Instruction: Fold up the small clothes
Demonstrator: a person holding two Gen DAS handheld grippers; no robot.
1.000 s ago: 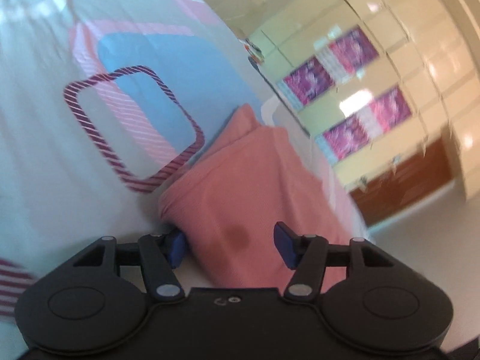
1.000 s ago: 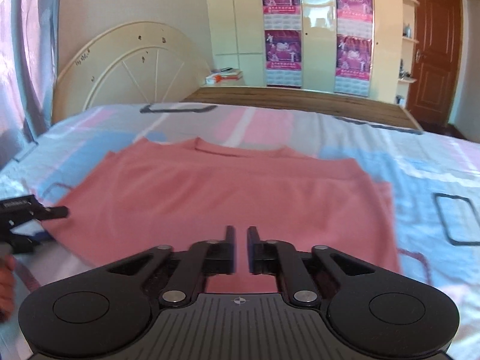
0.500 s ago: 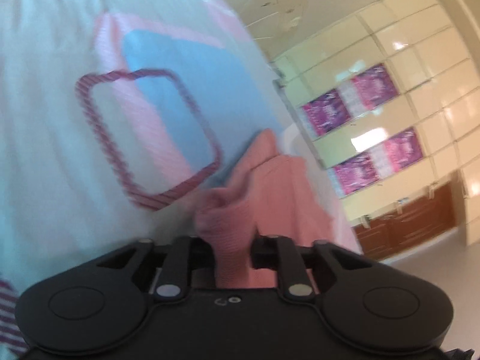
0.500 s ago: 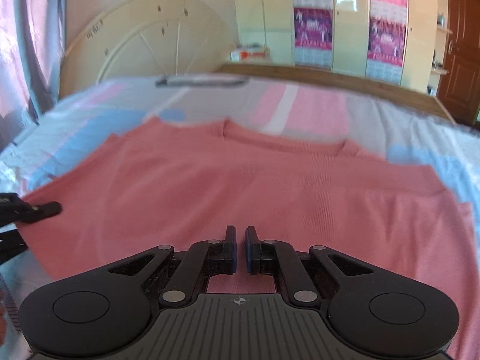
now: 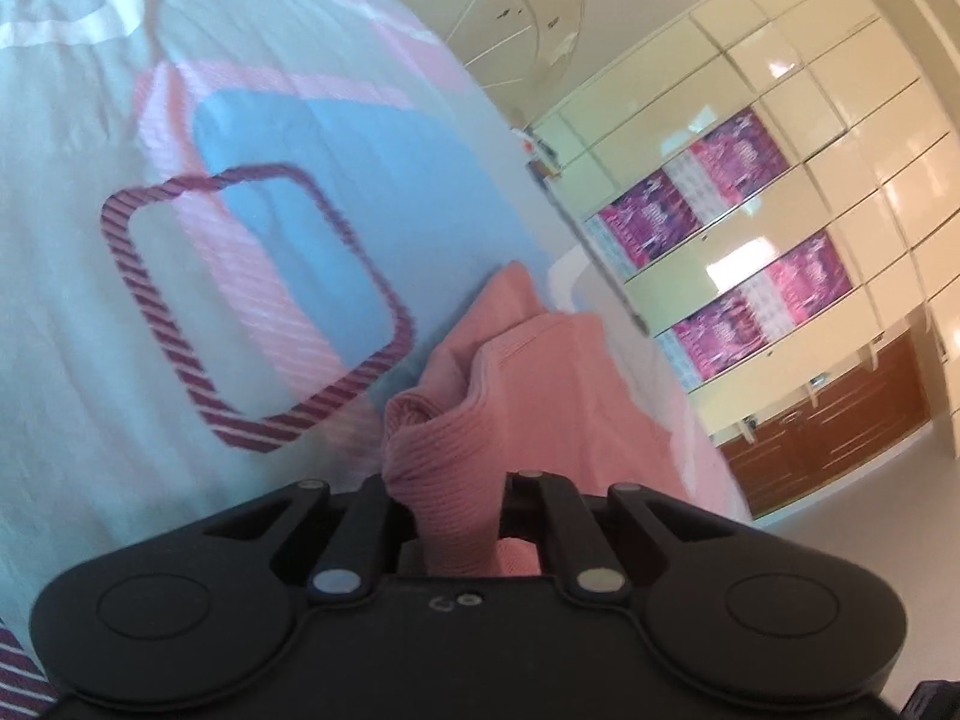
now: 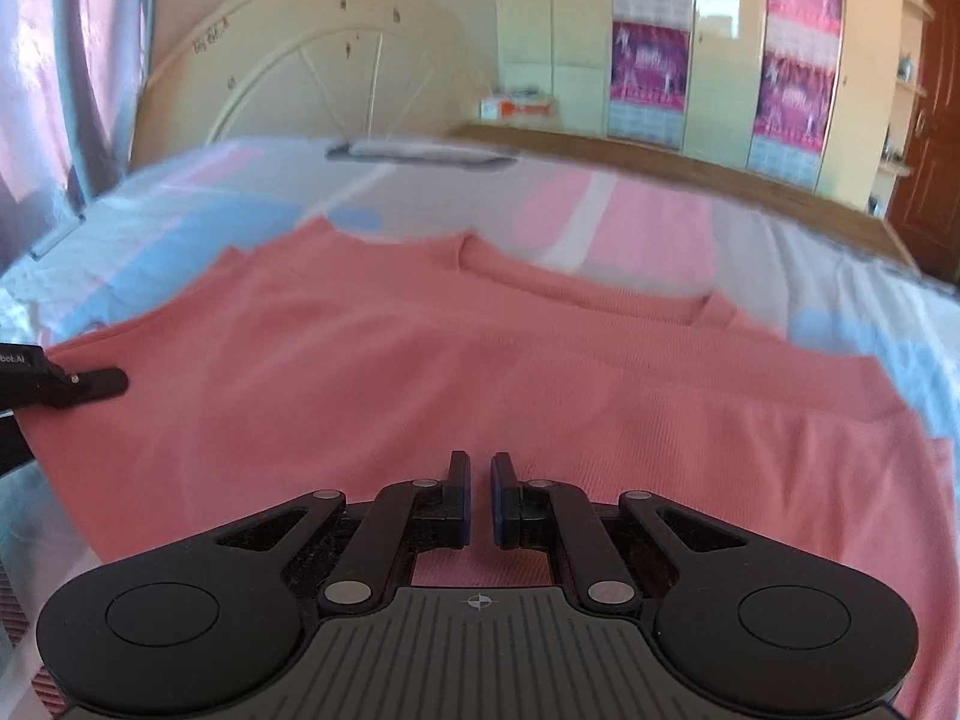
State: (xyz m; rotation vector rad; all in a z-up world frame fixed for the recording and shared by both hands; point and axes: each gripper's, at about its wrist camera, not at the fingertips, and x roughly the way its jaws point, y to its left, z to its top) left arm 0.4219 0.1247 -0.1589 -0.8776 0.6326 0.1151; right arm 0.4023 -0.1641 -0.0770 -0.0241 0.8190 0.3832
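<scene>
At the frame's bottom centre, the left gripper (image 5: 444, 504) has just clenched onto the bunched pink shirt (image 5: 456, 438); the right gripper (image 6: 477, 495) hovers clenched, empty, above the shirt on the bed (image 6: 660, 222).

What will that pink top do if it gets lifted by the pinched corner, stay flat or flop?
Probably flop: the pink top already bunches into soft folds where the left gripper, jaws just closed, pinches it. It looks thin and ribbed, so likely light. Lying spread across the bedsheet, it would likely drag rather than slide cleanly.
</scene>
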